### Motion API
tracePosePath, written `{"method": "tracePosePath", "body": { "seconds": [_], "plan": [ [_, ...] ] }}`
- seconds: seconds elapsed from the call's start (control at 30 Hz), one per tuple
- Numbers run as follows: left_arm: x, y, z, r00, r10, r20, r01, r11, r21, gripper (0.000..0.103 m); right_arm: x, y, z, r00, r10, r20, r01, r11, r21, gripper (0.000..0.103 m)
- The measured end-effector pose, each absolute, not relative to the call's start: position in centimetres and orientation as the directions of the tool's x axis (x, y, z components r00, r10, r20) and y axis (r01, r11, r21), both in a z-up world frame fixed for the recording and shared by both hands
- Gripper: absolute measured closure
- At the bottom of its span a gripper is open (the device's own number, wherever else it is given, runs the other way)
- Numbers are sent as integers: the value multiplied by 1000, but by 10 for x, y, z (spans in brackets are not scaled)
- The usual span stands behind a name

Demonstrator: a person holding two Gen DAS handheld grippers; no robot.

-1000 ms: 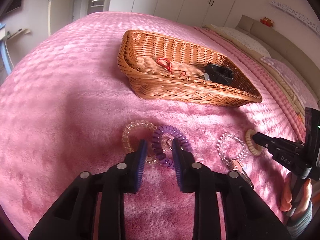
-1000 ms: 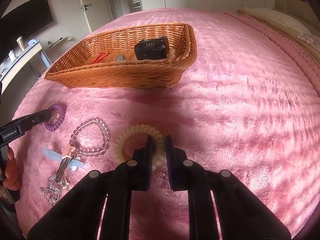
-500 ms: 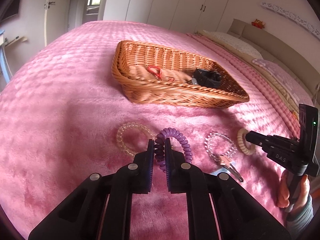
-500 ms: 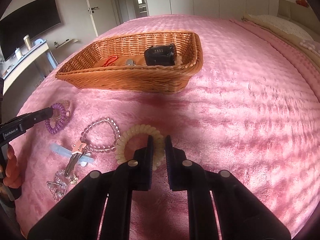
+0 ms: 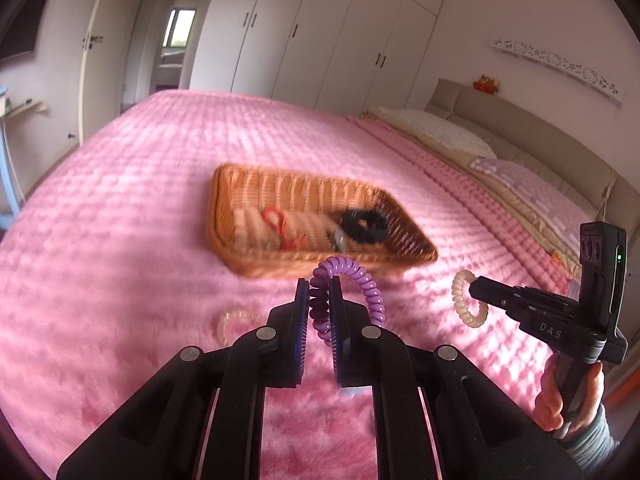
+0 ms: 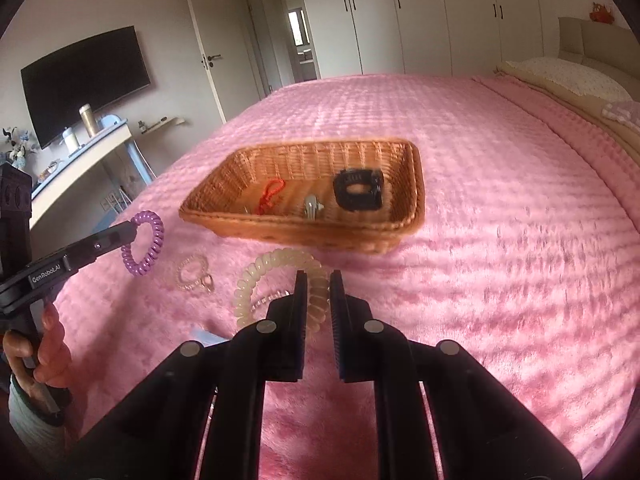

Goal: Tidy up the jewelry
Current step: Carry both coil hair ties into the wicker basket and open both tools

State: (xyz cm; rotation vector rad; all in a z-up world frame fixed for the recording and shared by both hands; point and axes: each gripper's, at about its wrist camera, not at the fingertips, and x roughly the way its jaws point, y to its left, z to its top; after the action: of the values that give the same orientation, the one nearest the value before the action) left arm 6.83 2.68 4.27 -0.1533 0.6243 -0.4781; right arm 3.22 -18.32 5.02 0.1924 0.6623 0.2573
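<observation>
Coils pinched in both grippers, purple left (image 5: 319,292), cream right (image 6: 318,292): carry level over basket (image 6: 414,184), then release.

In the left wrist view the wicker basket (image 5: 320,220) and what lies in it are smeared by motion blur. The clear bracelet (image 5: 236,322) on the pink bedspread (image 5: 120,200) is faint. In the right wrist view the fingers (image 6: 298,312) cover part of the cream coil band (image 6: 276,276), and a pale blue item (image 6: 204,336) beside them is mostly hidden.
</observation>
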Motion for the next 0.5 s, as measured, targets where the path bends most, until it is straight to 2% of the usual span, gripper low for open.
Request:
{"method": "tracePosePath", "body": {
  "seconds": [0.23, 0.5],
  "plan": [
    [99, 12, 81, 746, -476, -466, 408, 879, -245, 95, 76, -167, 100, 808, 280, -518, -189, 956, 222, 94],
    [166, 5, 86, 761, -456, -462, 375, 890, -260, 95, 157, -142, 108, 799, 248, -548, -165, 966, 197, 94]
  ]
}}
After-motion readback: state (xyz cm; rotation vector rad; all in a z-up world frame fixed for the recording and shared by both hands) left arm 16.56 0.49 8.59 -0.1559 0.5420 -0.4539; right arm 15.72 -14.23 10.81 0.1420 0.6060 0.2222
